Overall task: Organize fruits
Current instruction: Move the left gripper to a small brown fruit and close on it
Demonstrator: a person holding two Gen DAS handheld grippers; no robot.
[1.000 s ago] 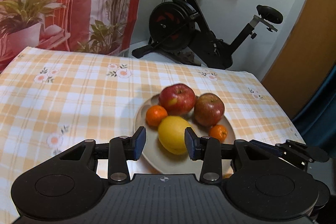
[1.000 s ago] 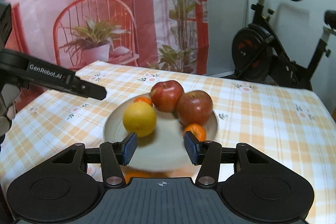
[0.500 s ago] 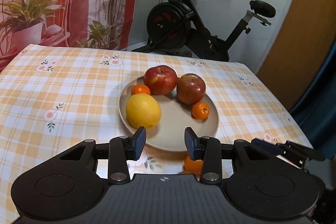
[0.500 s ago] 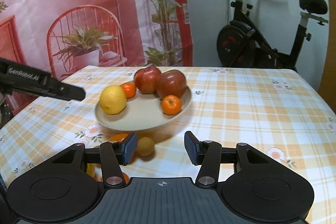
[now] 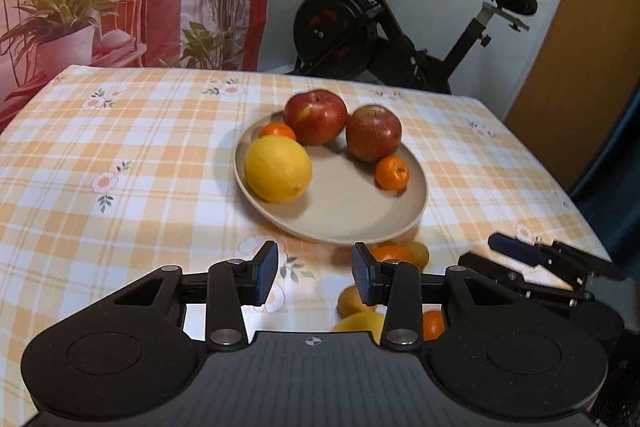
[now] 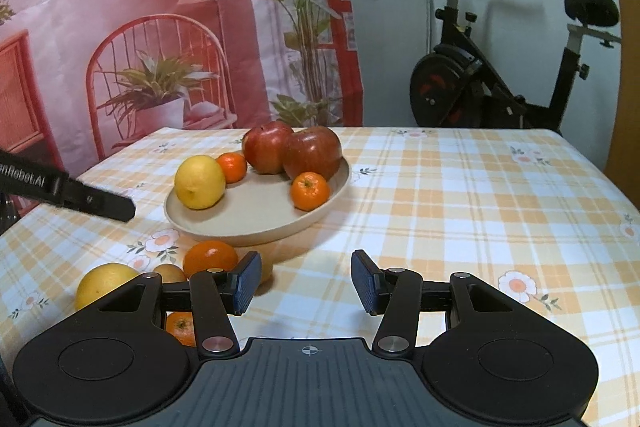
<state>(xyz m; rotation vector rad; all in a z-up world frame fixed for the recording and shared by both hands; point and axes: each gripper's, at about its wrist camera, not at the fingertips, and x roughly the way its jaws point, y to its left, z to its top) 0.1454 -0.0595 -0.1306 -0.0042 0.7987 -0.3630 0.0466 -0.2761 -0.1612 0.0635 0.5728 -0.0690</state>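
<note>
A beige plate (image 5: 352, 215) (image 6: 240, 215) on the checked tablecloth holds a yellow lemon (image 5: 278, 169) (image 6: 199, 181), two red apples (image 5: 315, 117) (image 5: 373, 133) and two small mandarins (image 5: 392, 172) (image 5: 277, 131). More fruit lies loose on the cloth before the plate: an orange (image 6: 210, 257), a large yellow fruit (image 6: 105, 284), a brown kiwi (image 6: 168, 273) and a mandarin (image 6: 182, 327). My left gripper (image 5: 314, 275) hangs open and empty near the plate's front rim. My right gripper (image 6: 306, 281) is open too, empty, over bare cloth right of the loose fruit.
An exercise bike (image 5: 384, 27) stands behind the table's far edge. A printed pink backdrop (image 6: 140, 7) hangs at the back left. The other gripper's finger (image 6: 92, 201) reaches in from the left in the right wrist view. The table's right edge (image 5: 560, 183) borders an orange wall.
Both grippers have pulled back from the plate toward the table's near side, so the loose fruit before the plate has come into view. Their jaws kept the same gap.
</note>
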